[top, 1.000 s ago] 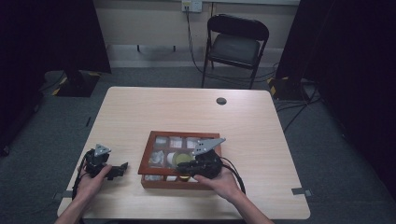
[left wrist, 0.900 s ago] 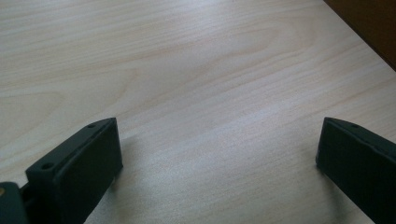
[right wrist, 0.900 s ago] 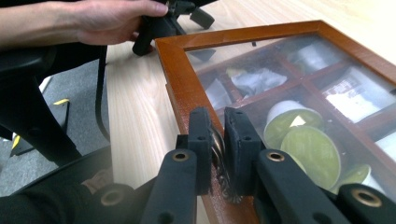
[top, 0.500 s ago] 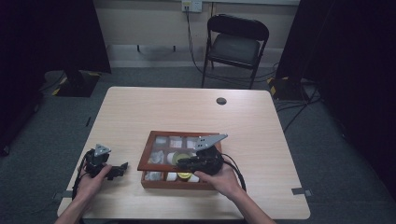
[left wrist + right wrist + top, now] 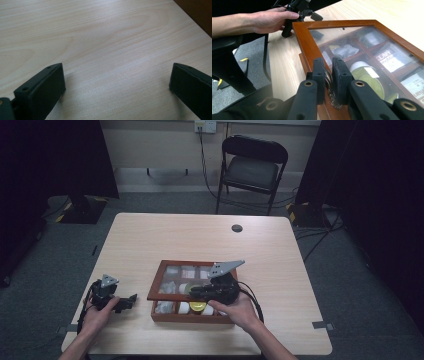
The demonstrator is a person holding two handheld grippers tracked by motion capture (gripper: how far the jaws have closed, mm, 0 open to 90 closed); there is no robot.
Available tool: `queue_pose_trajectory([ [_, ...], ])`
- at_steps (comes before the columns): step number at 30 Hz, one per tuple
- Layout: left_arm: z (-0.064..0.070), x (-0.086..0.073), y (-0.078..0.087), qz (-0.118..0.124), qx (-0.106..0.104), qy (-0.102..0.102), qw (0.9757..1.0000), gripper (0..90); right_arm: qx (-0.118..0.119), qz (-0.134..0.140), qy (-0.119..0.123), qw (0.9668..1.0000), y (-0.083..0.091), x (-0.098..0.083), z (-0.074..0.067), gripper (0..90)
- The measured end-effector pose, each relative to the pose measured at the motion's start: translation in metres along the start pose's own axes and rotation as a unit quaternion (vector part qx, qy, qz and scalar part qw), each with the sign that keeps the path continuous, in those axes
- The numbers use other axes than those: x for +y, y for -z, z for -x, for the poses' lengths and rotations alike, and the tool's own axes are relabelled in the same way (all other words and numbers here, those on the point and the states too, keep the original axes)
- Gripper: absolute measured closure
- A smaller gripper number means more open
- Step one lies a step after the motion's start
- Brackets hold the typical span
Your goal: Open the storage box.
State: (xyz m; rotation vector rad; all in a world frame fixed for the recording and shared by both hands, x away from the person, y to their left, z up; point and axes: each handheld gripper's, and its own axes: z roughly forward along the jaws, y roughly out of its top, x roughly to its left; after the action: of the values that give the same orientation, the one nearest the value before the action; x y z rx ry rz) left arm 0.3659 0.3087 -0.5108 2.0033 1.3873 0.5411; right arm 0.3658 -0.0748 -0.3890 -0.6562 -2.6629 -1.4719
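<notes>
1. Wooden box with hinged glass lid, near front edge of table; lid lifted a little, not yet swung open.
2. Right gripper pinching ornate metal latch on lid's front frame.
3. Left gripper spread, nothing held, resting on pale woodgrain left of box.
4. Inside: compartments with packets, round yellow-green tin.

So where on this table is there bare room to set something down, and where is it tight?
The far half of the table is bare, from the wooden box up to the small dark disc. The right edge beyond the right gripper is free too. It is tight between the left gripper and the box.
</notes>
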Motion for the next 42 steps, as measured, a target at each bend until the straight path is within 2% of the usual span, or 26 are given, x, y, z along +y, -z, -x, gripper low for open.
queue_pose_trajectory([
  [28,0.000,0.000,0.000,0.000,0.000,0.000,1.0000,0.0,-0.001,0.028,-0.014,0.9995,0.010,0.018,0.008,81.4],
  [42,0.001,0.000,0.000,0.002,0.000,0.003,1.0000,0.0,0.000,0.033,-0.017,0.9993,0.013,0.025,0.012,81.4],
])
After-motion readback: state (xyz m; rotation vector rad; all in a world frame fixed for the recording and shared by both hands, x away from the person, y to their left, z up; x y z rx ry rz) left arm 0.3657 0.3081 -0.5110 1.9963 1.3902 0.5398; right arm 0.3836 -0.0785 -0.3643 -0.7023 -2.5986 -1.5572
